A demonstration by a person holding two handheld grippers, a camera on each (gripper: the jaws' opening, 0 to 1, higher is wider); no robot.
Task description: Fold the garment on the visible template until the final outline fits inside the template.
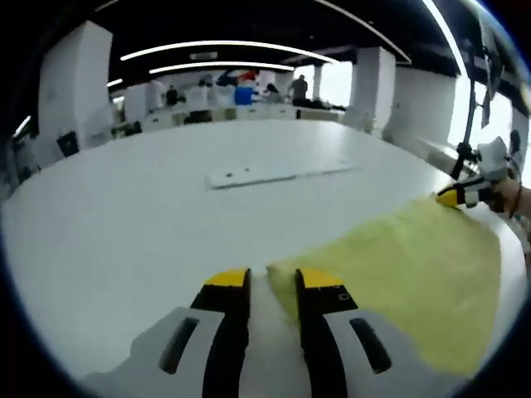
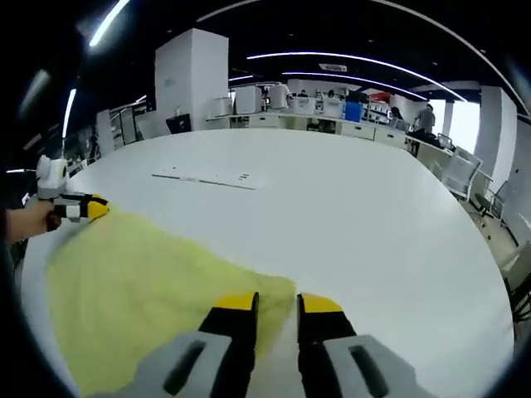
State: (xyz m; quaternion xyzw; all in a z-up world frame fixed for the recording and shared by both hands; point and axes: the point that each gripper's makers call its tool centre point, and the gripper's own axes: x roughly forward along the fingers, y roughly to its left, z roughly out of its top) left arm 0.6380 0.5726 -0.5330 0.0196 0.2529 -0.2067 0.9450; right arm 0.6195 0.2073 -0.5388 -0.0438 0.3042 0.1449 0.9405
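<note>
Left gripper view, from the left: bare white table (image 1: pixel 124 215), then a flat white panel (image 1: pixel 278 172) lying mid-table, well apart from everything else. Lower centre, left gripper (image 1: pixel 271 286) with yellow-tipped jaws standing a little apart, a slim gap between them; corner of the yellow garment (image 1: pixel 398 274) lying at the inner edge of the right-hand jaw, looks pinched or merely touched, cannot tell which. Garment spread flat to the right across the table. Far right edge, right gripper (image 1: pixel 452 197) at the garment's far corner, held by a hand (image 1: pixel 508 195); jaw state there too small to judge.

Right gripper view, from the left: left gripper (image 2: pixel 93 209) at one garment corner, hand (image 2: pixel 29 220) behind it. Yellow garment (image 2: pixel 141 290) lying flat, reaching to the near corner beside the right gripper (image 2: pixel 277 303), jaws slightly parted, cloth just beside the left-hand jaw, grip uncertain.

No template outline discernible on the table; possibly hidden under the cloth.

Risks, as judgement: thin cloth slipping from a shallow corner pinch if lifted unevenly; fold landing crooked with the two corners raised at different heights; without a visible template edge, outline overshooting it.

No containers anywhere near; distant desks carry clutter, including a blue box (image 1: pixel 242 95), contents not legible.
</note>
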